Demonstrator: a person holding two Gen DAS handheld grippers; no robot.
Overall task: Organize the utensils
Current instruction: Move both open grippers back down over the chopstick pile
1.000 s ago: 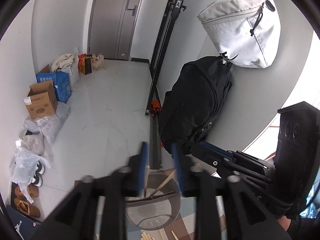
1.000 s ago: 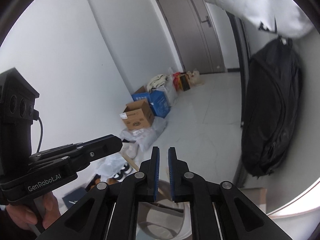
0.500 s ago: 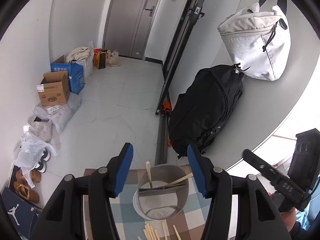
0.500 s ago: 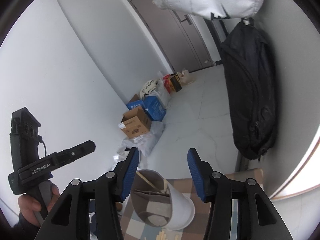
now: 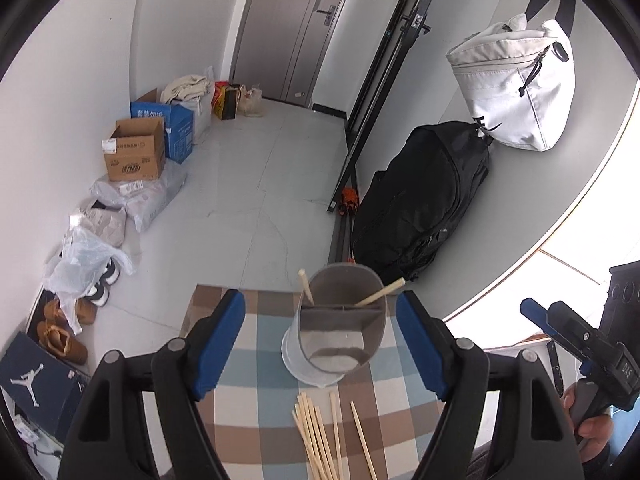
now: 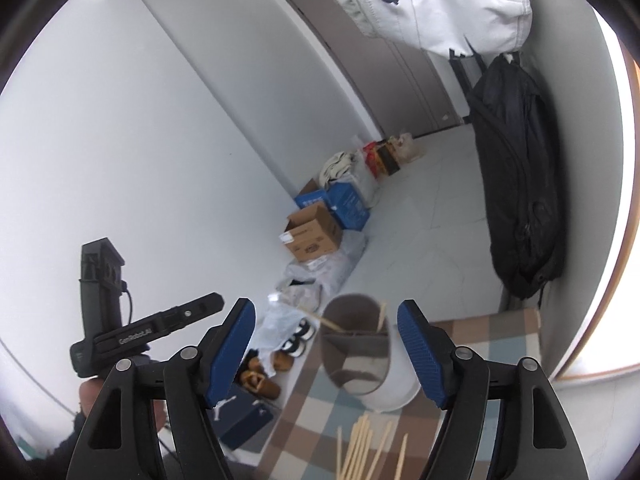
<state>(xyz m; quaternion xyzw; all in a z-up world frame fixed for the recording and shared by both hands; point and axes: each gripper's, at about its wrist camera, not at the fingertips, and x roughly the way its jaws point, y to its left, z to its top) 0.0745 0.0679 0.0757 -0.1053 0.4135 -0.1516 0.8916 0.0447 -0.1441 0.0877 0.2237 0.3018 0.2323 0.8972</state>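
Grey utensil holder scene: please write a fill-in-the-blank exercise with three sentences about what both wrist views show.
1. The number of wooden chopsticks standing in the grey divided utensil holder is ___.
2. The loose wooden chopsticks lie on a ___ cloth.
3. Both the left gripper and the right gripper are ___.

Missing words: two; checked; open

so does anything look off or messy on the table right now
Yes: the utensil holder is tilted rather than upright, with only two chopsticks leaning loosely in its rear compartment. A loose bundle of chopsticks lies scattered on the checked cloth.
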